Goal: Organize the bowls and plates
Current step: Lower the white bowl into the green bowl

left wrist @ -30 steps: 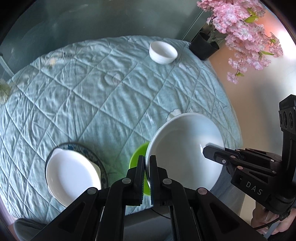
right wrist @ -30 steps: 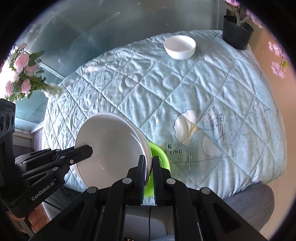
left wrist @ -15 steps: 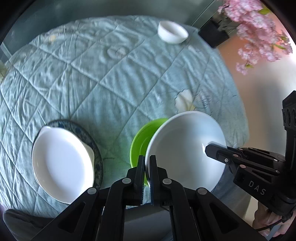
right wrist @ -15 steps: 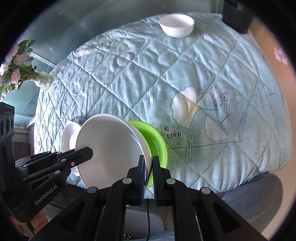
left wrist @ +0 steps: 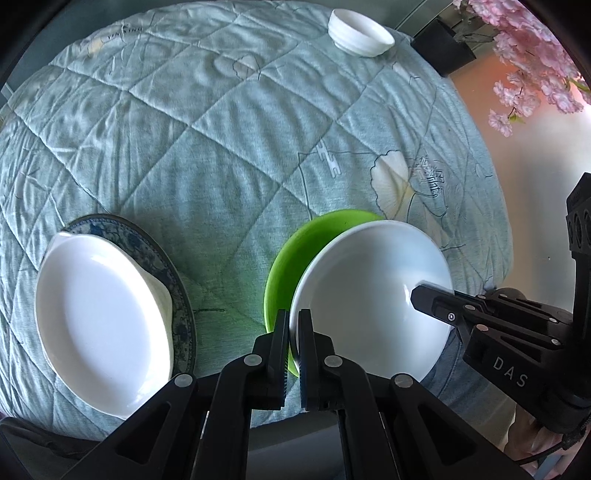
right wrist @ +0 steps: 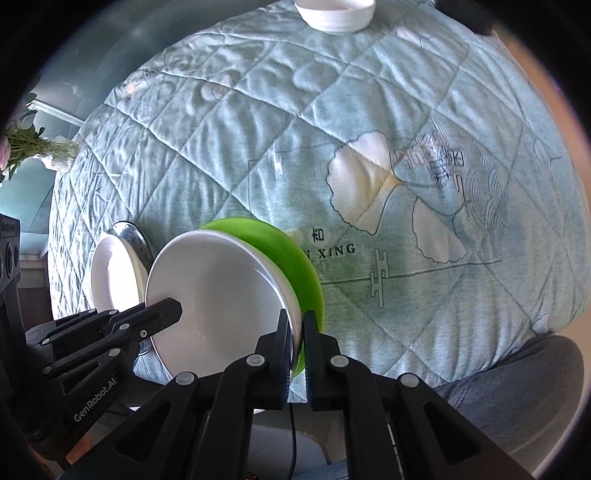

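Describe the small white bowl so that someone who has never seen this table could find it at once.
Start from the round table under its pale blue quilted cloth. Look to the far edge, near the black flower pot with pink blossoms. The small white bowl stands there alone; it is deep and narrow, while the other white dishes are wide, shallow and at the near edge.

Green plate (left wrist: 295,254) mostly hidden behind white bowl (left wrist: 369,295). Patterned plate (left wrist: 162,258) largely covered by white dish (left wrist: 99,317). Flowerpot (left wrist: 443,48) cut by frame edge.
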`<state>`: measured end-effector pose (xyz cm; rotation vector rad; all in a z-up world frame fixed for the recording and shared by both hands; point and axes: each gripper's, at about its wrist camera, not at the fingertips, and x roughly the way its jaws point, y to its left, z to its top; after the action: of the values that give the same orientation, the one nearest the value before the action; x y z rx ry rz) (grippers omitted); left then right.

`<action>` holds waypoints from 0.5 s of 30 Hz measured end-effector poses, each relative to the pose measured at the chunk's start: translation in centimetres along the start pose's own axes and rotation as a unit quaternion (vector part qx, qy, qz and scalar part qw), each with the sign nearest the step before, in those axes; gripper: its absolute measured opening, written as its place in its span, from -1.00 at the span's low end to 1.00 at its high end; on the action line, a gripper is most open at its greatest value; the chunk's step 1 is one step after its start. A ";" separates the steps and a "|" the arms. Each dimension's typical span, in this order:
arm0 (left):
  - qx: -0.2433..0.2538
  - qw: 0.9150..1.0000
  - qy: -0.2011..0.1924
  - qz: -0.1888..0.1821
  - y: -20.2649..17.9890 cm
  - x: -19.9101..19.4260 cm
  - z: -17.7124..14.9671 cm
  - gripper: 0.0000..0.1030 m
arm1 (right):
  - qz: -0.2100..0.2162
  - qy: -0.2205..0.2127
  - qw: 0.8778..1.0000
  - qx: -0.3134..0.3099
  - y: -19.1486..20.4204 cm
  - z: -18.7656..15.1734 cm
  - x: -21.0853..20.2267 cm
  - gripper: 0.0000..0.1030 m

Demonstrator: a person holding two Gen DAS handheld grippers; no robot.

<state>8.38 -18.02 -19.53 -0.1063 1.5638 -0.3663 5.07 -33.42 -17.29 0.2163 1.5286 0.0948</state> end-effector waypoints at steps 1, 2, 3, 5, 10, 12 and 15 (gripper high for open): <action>-0.002 1.000 0.002 -0.001 0.1 0.3 0.0 -0.99 | 0.001 0.003 1.000 0.005 -0.2 0.0 0.2 -0.89; -0.003 1.000 0.002 -0.002 0.2 0.5 0.1 -0.99 | 0.003 0.005 1.000 0.008 -0.2 -0.1 0.4 -0.89; -0.006 1.000 0.003 -0.004 0.3 0.7 0.1 -0.99 | 0.004 0.007 1.000 0.011 -0.3 0.0 0.6 -0.90; -0.009 1.000 -0.001 -0.007 0.4 0.8 0.2 -0.99 | 0.002 0.006 1.000 0.014 -0.2 -0.1 0.8 -0.90; -0.009 1.000 -0.005 -0.009 0.3 0.9 0.4 -0.98 | -0.007 0.000 1.000 0.019 0.0 0.2 0.8 -0.91; -0.011 1.000 -0.006 -0.010 0.5 0.8 0.4 -0.98 | -0.013 -0.002 1.000 0.021 0.1 0.2 0.8 -0.91; -0.020 1.000 -0.006 -0.021 0.9 0.6 0.2 -0.97 | -0.022 -0.004 1.000 0.022 0.3 0.2 0.8 -0.91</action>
<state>8.76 -17.38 -20.37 -0.1737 1.5593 -0.3668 5.33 -32.97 -18.03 0.2179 1.5268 0.0253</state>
